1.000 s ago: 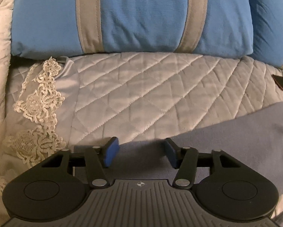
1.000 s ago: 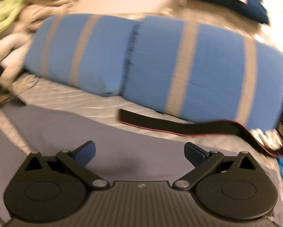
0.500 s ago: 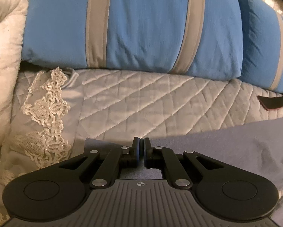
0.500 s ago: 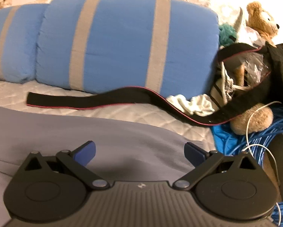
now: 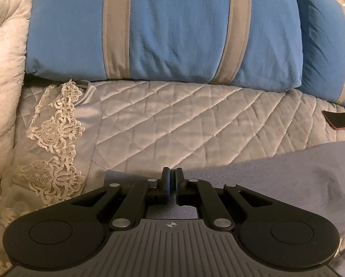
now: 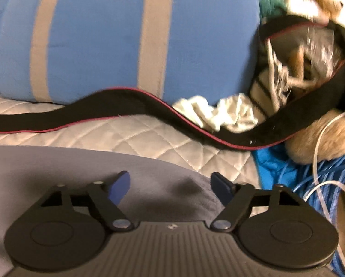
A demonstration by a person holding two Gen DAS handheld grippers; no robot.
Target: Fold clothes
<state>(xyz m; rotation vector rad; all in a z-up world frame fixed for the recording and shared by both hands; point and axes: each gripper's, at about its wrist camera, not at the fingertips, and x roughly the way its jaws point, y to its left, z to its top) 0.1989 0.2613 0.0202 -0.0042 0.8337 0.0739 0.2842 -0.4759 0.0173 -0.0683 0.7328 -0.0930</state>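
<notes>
Left hand-held gripper [image 5: 172, 180] pinches the edge of the grey-blue cloth [image 5: 287, 173]; right hand-held gripper [image 6: 170, 184] is closing over it.

I see my left pads pressed together on the cloth's far edge, at the lower middle of the frame, and the cloth spreads to the lower right over the quilted bed cover [image 5: 172, 120]. On the right view my blue fingertips [image 6: 120, 185] are apart and closing, with the cloth [image 6: 57, 166] under them, not yet pressed. Behind, at the top, lie the blue striped pillows [image 5: 172, 27], and a black strap [image 6: 126, 106] crosses the middle of the right view.
</notes>
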